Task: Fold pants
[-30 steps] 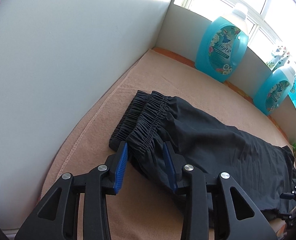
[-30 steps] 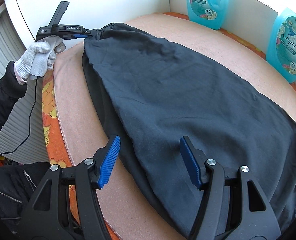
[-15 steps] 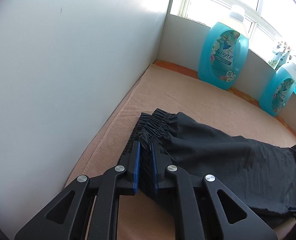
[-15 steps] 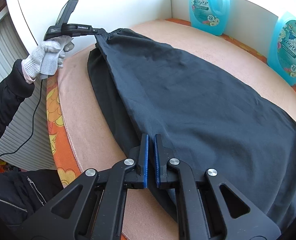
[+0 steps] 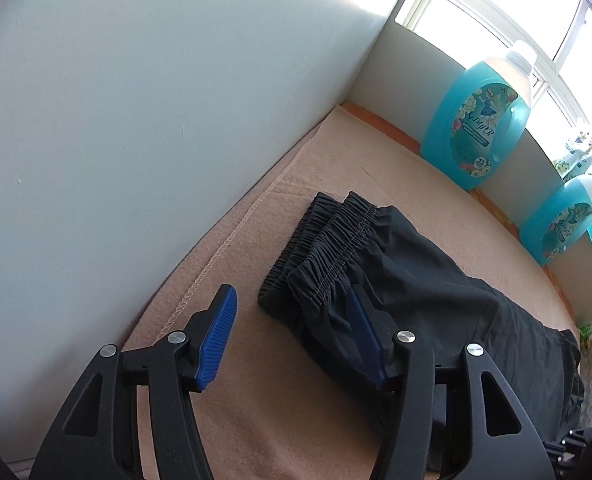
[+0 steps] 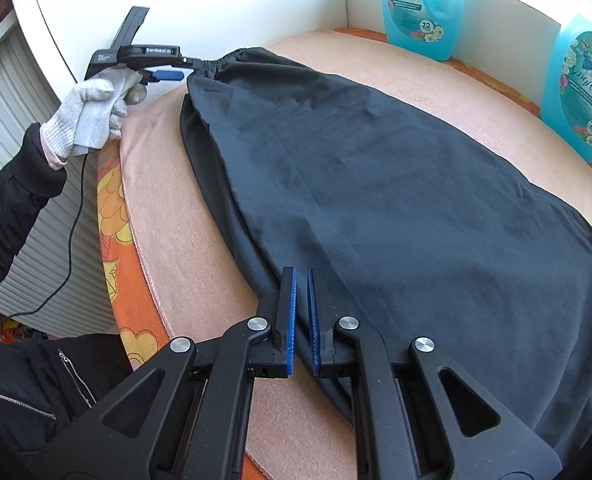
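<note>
Black pants [image 5: 436,280] lie flat on a peach blanket [image 5: 336,152], with the gathered waistband [image 5: 328,236] toward the wall. My left gripper [image 5: 292,320] is opening. The waistband corner lies between its blue pads [image 5: 216,340], which do not press on it. In the right wrist view the pants [image 6: 416,184] stretch across the blanket [image 6: 184,248]. My right gripper [image 6: 301,280] is shut on their near folded edge. The left gripper [image 6: 184,68] shows there at the waistband, held by a gloved hand [image 6: 92,108].
Blue detergent bottles [image 5: 476,120] [image 5: 560,224] stand along the back ledge, also seen from the right as bottles [image 6: 420,4] [image 6: 584,88]. A white wall [image 5: 136,120] borders the blanket. An orange patterned cloth [image 6: 116,220] hangs at the near edge by the person's dark jacket [image 6: 36,392].
The left gripper closed on the waistband corner, then opened again, and the waistband lies flat. The right gripper closed on the pants' near edge and has stayed shut.
</note>
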